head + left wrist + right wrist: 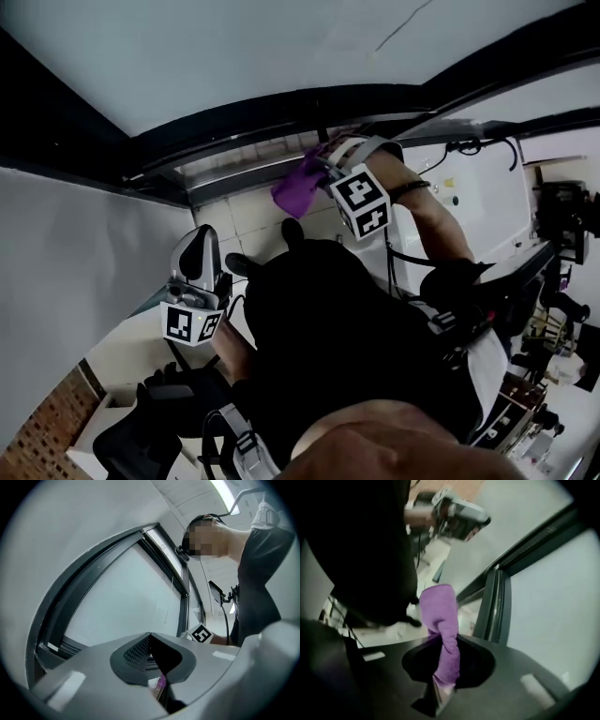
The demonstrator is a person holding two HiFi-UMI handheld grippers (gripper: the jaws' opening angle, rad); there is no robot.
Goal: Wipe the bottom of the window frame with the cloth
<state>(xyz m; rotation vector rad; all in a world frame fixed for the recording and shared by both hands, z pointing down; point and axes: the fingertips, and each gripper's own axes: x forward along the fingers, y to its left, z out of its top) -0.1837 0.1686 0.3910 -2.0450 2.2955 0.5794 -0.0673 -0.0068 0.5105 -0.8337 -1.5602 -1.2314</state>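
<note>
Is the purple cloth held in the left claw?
No, the cloth is clamped in the right claw; the left claw is well apart from it.

Three cameras are closing in on one window frame [281, 108].
The head view is looking steeply down over the person's torso [347, 356], taking both grippers in from above. The left gripper [202, 239] view is sitting low and tilting up at the frame. The right gripper [324, 169] view is hugging the frame, facing back past the cloth [440, 620]. Each gripper view is catching the other gripper.
</note>
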